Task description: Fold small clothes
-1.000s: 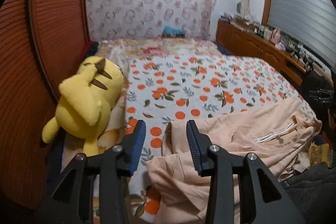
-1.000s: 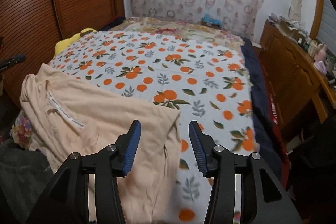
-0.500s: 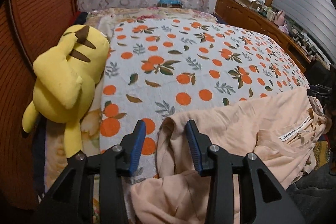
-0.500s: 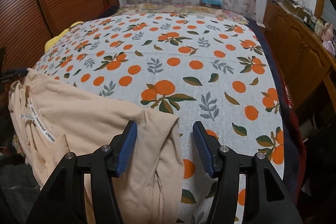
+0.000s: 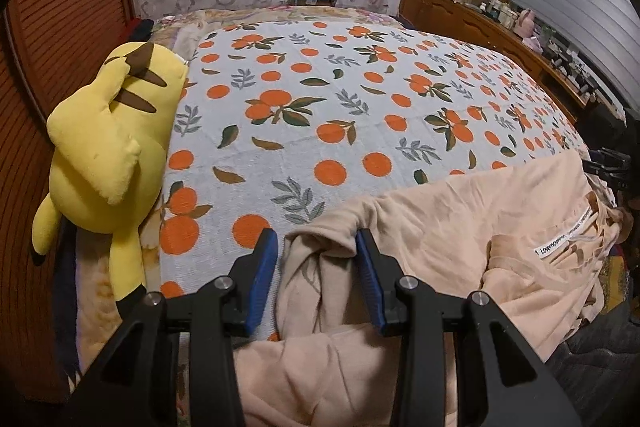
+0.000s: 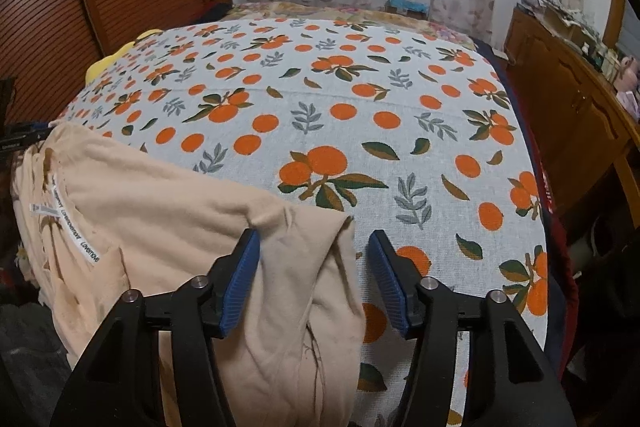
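Closest, at six o'clock in each wrist view, a peach garment [image 5: 460, 239] is seen bunched at the near edge of a bed [image 5: 360, 115]. One corner of it lies between the part-open jaws of the left gripper [image 5: 316, 259], apparently ungripped. Its other corner lies between the jaws of the right gripper [image 6: 314, 263], which are closing, the three o'clock pad not yet touching cloth. The garment's long axis runs from nine to three o'clock, one end per gripper. Farther, at nine o'clock, a yellow plush toy [image 5: 108, 155] is seen.
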